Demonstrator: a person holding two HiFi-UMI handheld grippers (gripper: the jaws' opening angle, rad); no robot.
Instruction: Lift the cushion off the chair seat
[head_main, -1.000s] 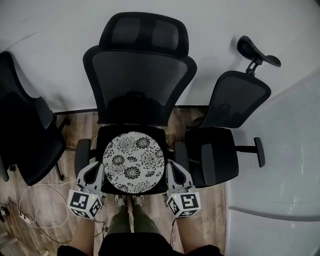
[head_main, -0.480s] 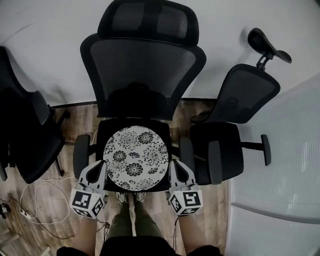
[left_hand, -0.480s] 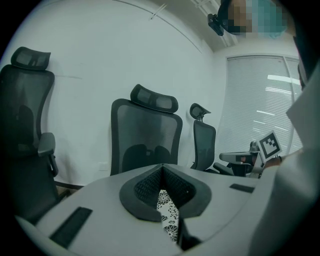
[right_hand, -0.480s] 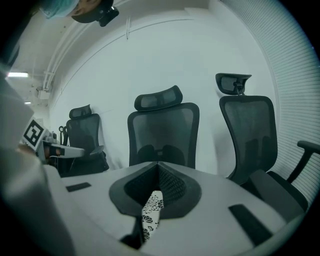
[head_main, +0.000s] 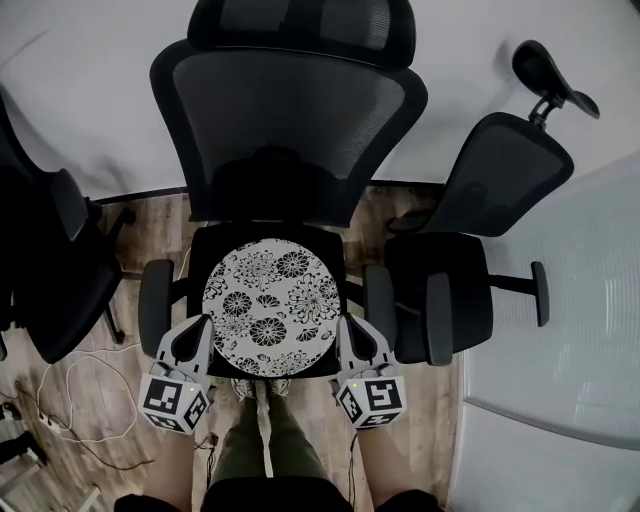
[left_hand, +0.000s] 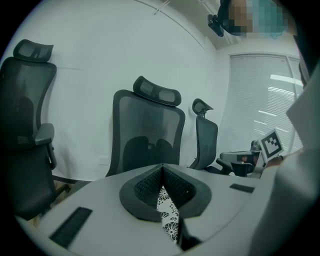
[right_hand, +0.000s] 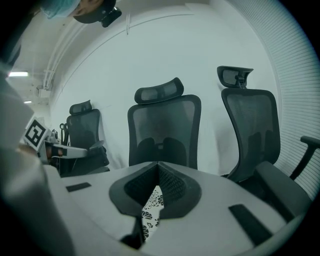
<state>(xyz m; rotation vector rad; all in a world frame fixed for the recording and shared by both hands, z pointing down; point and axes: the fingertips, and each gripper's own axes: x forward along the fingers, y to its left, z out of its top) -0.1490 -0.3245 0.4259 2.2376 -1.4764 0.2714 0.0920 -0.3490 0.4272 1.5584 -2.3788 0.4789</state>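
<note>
Held left tongs and right tongs closed, empty, flanking near edge of round black-and-white floral cushion, flat on seat of black mesh office chair; another black chair just beside.

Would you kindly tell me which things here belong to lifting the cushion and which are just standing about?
Part of the job:
- cushion
- middle chair
- left gripper and right gripper, each closed on the cushion's near edge

Just standing about:
- right-hand chair
- left-hand chair
</note>
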